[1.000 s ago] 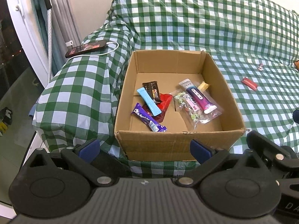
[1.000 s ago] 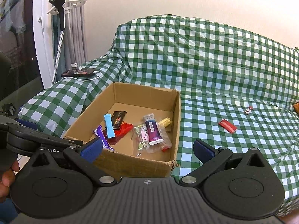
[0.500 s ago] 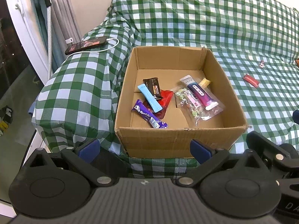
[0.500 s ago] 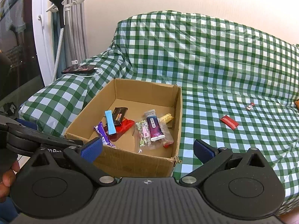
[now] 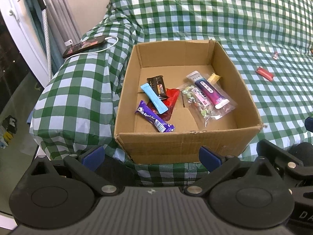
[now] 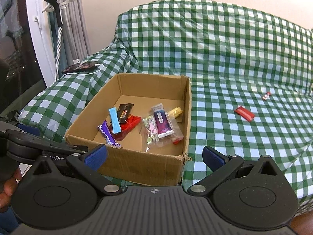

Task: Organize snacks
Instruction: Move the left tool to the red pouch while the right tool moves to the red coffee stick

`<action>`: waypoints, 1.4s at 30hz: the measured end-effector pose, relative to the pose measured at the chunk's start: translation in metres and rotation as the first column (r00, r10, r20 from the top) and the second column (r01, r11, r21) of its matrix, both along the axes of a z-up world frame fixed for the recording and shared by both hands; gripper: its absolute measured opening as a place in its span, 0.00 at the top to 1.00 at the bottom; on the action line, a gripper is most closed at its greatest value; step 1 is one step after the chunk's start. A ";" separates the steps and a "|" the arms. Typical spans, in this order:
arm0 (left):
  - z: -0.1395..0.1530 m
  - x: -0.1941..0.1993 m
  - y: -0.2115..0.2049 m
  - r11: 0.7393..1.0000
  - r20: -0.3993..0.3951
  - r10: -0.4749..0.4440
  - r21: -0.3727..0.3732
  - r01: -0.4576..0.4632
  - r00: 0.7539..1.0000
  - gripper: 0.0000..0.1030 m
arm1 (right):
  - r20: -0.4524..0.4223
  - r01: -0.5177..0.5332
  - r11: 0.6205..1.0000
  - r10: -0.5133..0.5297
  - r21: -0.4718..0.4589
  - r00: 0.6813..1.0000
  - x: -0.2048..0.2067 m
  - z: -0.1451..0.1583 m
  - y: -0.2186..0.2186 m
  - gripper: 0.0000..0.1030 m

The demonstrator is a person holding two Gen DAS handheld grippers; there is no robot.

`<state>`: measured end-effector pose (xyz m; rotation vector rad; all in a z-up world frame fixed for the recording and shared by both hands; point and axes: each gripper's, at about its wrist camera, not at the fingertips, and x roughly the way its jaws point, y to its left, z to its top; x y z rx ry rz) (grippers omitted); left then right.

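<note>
While both claws hang back at the near edge of the sofa, neither holds anything: left claw (image 5: 150, 153) jaws apart and empty, right claw (image 6: 154, 155) jaws apart and empty.

Cardboard box (image 6: 140, 166) sits on the checked sofa cover (image 6: 225, 58), open-topped, directly ahead of the left claw and ahead-left of the right claw.

Inside the box, counted: one purple bar (image 5: 154, 119), one light-blue stick (image 5: 154, 98), one black bar (image 5: 158, 85), one red pouch (image 5: 170, 100), one clear bag of sweets (image 5: 203, 102) with one purple-and-white sachet (image 5: 207, 89) lying on it, one yellow piece (image 5: 213, 77). A scrap of red shows under the bag in the right view; possibly another item, cannot tell.

Outside the box, counted: two. One red snack bar (image 6: 245, 113) on the cover, far right of the right claw, well apart from the box, long axis running far-left to near-right. One small wrapped sweet (image 6: 266, 96) beyond it, farther right.

Judgement: right claw is the nearer one to both strays; a reach forward and rightward is called for, jaws set across the red bar's narrow width.

Phone (image 5: 84, 46) with one white cable lies on the left armrest.
</note>
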<state>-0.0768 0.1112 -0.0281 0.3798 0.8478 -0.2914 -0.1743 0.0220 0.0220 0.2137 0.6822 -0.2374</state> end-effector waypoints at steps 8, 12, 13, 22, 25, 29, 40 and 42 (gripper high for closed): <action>0.002 0.007 -0.032 0.998 -0.007 -0.060 0.020 0.060 0.998 0.00 | 0.002 0.050 0.997 -0.050 0.056 0.999 -0.001 -0.009 -0.024 0.00; 0.005 0.011 -0.056 0.995 -0.022 -0.097 0.012 0.097 0.995 0.00 | 0.006 0.116 0.990 -0.116 0.076 0.993 -0.006 -0.011 -0.049 0.00; 0.007 0.012 -0.064 0.994 -0.026 -0.108 0.009 0.108 0.994 0.00 | 0.003 0.132 0.988 -0.133 0.079 0.991 -0.007 -0.011 -0.055 0.00; 0.019 0.026 -0.152 0.976 -0.093 -0.215 -0.068 0.209 0.972 0.00 | -0.005 0.339 0.940 -0.339 0.030 0.941 -0.039 -0.013 -0.143 0.00; 0.020 0.037 -0.187 0.970 -0.140 -0.236 -0.101 0.223 0.962 0.00 | -0.003 0.412 0.911 -0.412 0.018 0.911 -0.048 -0.014 -0.181 0.00; 0.016 0.058 -0.240 0.964 -0.188 -0.250 -0.144 0.225 0.950 0.00 | 0.020 0.487 0.874 -0.486 -0.010 0.874 -0.057 -0.017 -0.233 0.00; -0.066 0.156 -0.412 0.981 -0.387 -0.179 -0.136 0.136 0.905 0.00 | -0.042 0.585 0.811 -0.584 0.008 0.811 -0.015 -0.082 -0.392 0.00; -0.093 0.177 -0.442 0.988 -0.440 -0.140 -0.125 0.094 0.887 0.00 | -0.065 0.606 0.795 -0.604 0.010 0.794 -0.002 -0.102 -0.421 0.00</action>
